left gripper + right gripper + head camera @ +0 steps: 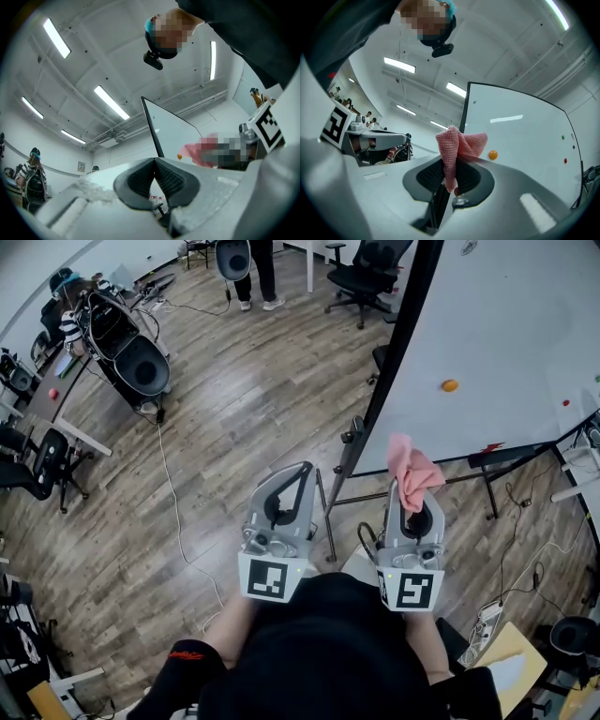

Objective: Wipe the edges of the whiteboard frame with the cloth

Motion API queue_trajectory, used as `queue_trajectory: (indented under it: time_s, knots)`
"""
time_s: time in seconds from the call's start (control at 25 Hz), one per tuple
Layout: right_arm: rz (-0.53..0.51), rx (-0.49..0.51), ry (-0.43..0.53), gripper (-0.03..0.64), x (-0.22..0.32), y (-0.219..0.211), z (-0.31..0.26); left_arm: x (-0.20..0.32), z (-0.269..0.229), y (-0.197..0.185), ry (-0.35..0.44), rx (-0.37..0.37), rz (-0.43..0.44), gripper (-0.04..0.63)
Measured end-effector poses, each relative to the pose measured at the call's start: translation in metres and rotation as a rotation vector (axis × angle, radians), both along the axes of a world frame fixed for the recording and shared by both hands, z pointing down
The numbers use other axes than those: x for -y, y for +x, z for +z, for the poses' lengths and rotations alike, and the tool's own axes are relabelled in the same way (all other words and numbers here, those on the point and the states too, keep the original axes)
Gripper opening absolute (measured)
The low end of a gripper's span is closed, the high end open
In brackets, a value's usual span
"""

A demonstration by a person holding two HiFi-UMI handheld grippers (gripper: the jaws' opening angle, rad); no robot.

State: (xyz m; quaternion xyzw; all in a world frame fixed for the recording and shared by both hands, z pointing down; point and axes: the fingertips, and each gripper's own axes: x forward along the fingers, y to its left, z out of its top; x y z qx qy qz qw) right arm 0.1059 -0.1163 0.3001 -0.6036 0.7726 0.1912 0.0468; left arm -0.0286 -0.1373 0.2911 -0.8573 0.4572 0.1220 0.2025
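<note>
The whiteboard (497, 343) stands at the right of the head view, tilted, with its black frame edge (398, 343) running down its left side. An orange magnet (450, 385) sticks to the board. My right gripper (413, 501) is shut on a pink cloth (412, 474), which bunches up above the jaws a little below the board's lower left corner. In the right gripper view the cloth (457, 145) stands in front of the frame (465, 110). My left gripper (300, 472) is shut with nothing in it, left of the frame; its jaws (154, 161) meet.
The board's stand legs (487, 479) spread over the wooden floor. A cable (169, 474) trails across the floor at left. Black round devices (141, 367) and a desk (56, 399) are at far left. An office chair (366, 277) and a standing person (258, 273) are at the top.
</note>
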Motion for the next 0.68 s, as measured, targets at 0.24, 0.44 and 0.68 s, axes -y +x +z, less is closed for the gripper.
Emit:
queue_trajectory:
  time_s: [0.24, 0.44, 0.68]
  knots:
    - [-0.007, 0.017, -0.016, 0.044, 0.0, -0.002, 0.003, -0.002, 0.0, -0.002, -0.002, -0.006, -0.004, 0.002]
    - [0.006, 0.046, -0.038, 0.044, -0.001, 0.004, 0.008, -0.005, 0.005, -0.002, -0.01, -0.001, -0.002, 0.002]
    - [0.025, 0.091, -0.064, 0.044, -0.002, 0.018, 0.015, -0.006, 0.014, 0.002, -0.031, -0.007, -0.006, 0.002]
